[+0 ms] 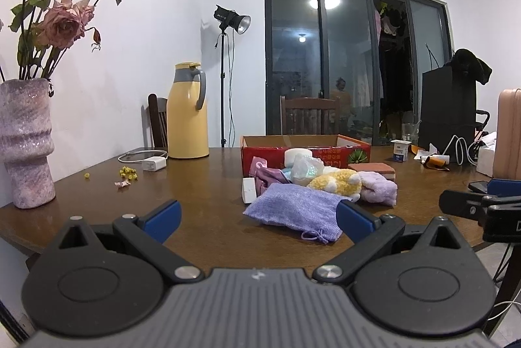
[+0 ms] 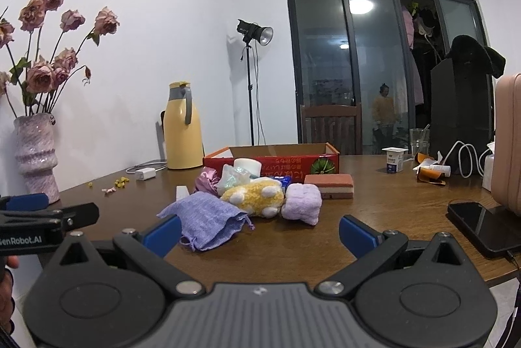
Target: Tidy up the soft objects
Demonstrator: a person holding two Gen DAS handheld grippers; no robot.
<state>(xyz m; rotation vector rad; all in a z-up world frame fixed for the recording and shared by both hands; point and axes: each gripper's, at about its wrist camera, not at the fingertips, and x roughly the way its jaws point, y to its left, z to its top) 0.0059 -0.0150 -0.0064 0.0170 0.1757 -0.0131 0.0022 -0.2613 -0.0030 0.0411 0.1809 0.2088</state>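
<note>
Hovering wide open and empty, left hand-held gripper [image 1: 257, 219] and right hand-held gripper [image 2: 259, 232], brown bench [image 2: 384, 211], soft pile, red box [image 2: 276, 159] at 12 o'clock, white walls

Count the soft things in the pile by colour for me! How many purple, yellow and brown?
Purple: 3, the drawstring pouch, the folded towel and the shiny cloth
Yellow: 1, the plush toy
Brown: 1, the sponge
Total: 5

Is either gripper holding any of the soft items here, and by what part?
Nothing is held. The left gripper and right gripper are both open, short of the purple pouch.
</note>
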